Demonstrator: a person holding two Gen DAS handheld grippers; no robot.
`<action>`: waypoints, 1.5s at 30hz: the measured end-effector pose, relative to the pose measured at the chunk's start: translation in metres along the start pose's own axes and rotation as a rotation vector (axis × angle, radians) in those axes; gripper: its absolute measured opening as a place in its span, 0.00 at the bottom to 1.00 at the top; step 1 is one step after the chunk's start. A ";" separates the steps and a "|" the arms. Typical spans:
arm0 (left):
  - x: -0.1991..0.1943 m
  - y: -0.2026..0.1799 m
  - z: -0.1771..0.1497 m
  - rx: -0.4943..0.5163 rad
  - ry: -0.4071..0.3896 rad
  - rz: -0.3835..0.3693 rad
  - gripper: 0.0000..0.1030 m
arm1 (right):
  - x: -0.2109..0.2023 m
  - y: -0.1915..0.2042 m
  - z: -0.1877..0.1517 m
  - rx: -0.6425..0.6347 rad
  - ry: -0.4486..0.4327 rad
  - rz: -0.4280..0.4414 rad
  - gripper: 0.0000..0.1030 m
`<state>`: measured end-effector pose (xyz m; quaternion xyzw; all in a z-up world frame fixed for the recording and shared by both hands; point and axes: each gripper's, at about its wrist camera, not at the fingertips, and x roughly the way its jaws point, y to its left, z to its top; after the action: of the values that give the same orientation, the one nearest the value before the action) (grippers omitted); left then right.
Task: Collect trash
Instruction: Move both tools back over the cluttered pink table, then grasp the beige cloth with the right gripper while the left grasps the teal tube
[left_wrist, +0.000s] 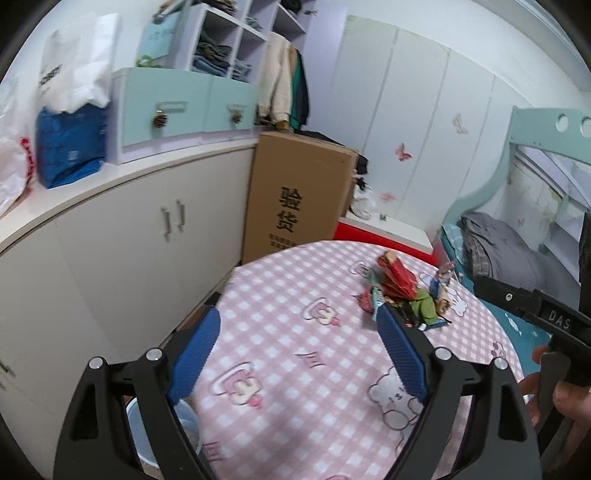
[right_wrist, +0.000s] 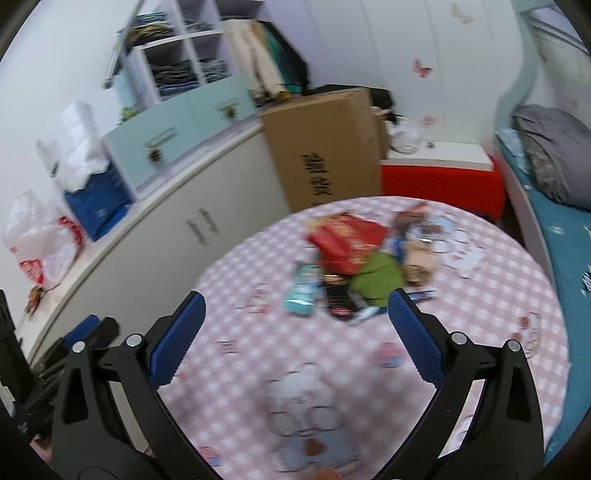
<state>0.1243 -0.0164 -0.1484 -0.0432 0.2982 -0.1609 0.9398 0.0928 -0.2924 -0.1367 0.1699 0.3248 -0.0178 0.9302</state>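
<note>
A heap of trash wrappers (left_wrist: 402, 291) lies on the far right part of a round table with a pink checked cloth (left_wrist: 295, 332): a red packet (right_wrist: 343, 240), a green one (right_wrist: 376, 275), a teal one (right_wrist: 301, 291) and darker bits. My left gripper (left_wrist: 299, 321) is open and empty above the table's left side, the heap beyond its right finger. My right gripper (right_wrist: 295, 306) is open and empty, the heap just past its fingertips. The right gripper's body also shows at the right edge of the left wrist view (left_wrist: 546, 317).
A pale bucket (left_wrist: 184, 424) stands on the floor below the table's left edge. White cabinets (left_wrist: 129, 240) with bags on top run along the left. A tall cardboard box (left_wrist: 295, 199) and a red box (right_wrist: 443, 181) stand behind the table. A bed (right_wrist: 569, 229) is on the right.
</note>
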 end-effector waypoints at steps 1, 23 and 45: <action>0.007 -0.006 0.000 0.009 0.008 -0.009 0.82 | 0.003 -0.013 0.000 0.016 0.007 -0.021 0.94; 0.112 -0.063 -0.005 0.090 0.158 -0.070 0.82 | 0.119 -0.131 0.020 0.137 0.146 -0.078 0.61; 0.137 -0.128 -0.015 0.238 0.202 -0.182 0.82 | 0.047 -0.169 -0.012 0.241 0.097 0.002 0.27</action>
<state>0.1855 -0.1824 -0.2127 0.0579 0.3647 -0.2828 0.8852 0.0990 -0.4439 -0.2253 0.2812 0.3647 -0.0477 0.8863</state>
